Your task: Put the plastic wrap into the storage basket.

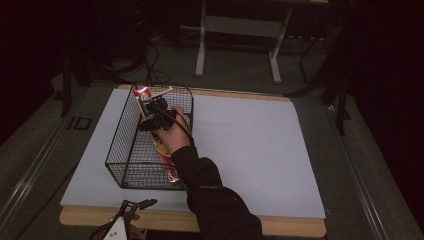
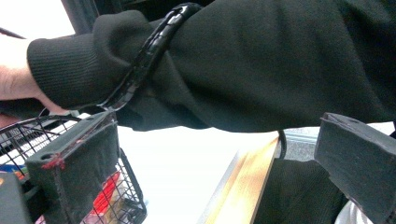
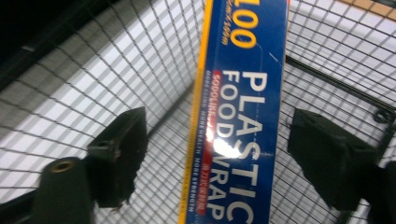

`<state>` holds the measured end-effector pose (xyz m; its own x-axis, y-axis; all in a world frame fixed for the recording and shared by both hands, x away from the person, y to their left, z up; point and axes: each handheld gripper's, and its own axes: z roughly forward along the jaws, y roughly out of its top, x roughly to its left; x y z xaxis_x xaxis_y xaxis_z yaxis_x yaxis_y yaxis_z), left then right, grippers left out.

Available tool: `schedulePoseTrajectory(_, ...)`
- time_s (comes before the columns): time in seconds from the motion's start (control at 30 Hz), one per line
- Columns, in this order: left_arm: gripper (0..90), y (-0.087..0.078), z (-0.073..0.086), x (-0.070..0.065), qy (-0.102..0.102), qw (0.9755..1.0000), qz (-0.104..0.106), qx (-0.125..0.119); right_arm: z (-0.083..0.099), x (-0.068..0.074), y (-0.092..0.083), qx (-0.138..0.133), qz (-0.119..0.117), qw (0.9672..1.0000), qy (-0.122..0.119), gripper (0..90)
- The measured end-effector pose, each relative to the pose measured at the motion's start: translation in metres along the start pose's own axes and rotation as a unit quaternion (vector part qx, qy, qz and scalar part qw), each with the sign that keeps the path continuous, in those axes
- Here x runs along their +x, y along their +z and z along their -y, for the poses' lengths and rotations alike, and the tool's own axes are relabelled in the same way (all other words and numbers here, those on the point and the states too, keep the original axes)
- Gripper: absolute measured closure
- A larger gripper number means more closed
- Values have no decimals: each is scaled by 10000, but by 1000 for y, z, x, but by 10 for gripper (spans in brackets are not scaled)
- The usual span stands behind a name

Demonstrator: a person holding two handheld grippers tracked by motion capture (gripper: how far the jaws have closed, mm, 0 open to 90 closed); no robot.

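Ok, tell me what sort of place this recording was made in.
Probably a lab or studio set up for recording, not a home kitchen: a pale work table on grey carpet, dark surroundings, metal table legs and cables behind. A wire basket holds a plastic food wrap box.

wrap box inside basket, basket on table's left

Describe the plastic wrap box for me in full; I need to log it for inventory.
The plastic wrap box is a long, narrow carton, apparently cardboard, blue with a yellow edge, white "PLASTIC FOOD WRAP" lettering, a yellow "100" and red parts. It lies lengthwise inside the black wire basket, slanting up toward the far wall. The right gripper hangs over it, jaws open on either side; contact cannot be judged.
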<state>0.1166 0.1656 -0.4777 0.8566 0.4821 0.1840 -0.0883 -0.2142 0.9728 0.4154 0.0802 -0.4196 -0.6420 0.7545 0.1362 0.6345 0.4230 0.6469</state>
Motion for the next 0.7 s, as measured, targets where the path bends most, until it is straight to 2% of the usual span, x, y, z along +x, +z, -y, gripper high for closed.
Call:
schedulePoseTrajectory(0.07, 7, 0, 0, 0, -13, 10000, 0, 5, 1, -1, -4, -73, 25, 9999, -95, 166)
schedulePoseTrajectory(0.13, 7, 1, 0, 0, 0, 10000, 2, 12, 3, -2, -5, 3, 74, 9996, -288, 143)
schedulePoseTrajectory(0.37, 7, 1, 0, 0, -11, 10000, 28, 17, 15, -14, -26, -175, -228, 9982, -532, 135)
schedulePoseTrajectory(0.43, 7, 2, 1, 0, -15, 10000, 31, 9, 19, -20, -36, -284, -356, 9974, -560, 135)
schedulePoseTrajectory(0.6, 7, 3, 1, 0, -11, 10000, 23, 44, 29, -36, -55, -420, -418, 9969, -519, 136)
schedulePoseTrajectory(0.7, 6, 4, 1, -1, -14, 10000, 23, 53, 35, -46, -65, -468, -378, 9970, -489, 137)
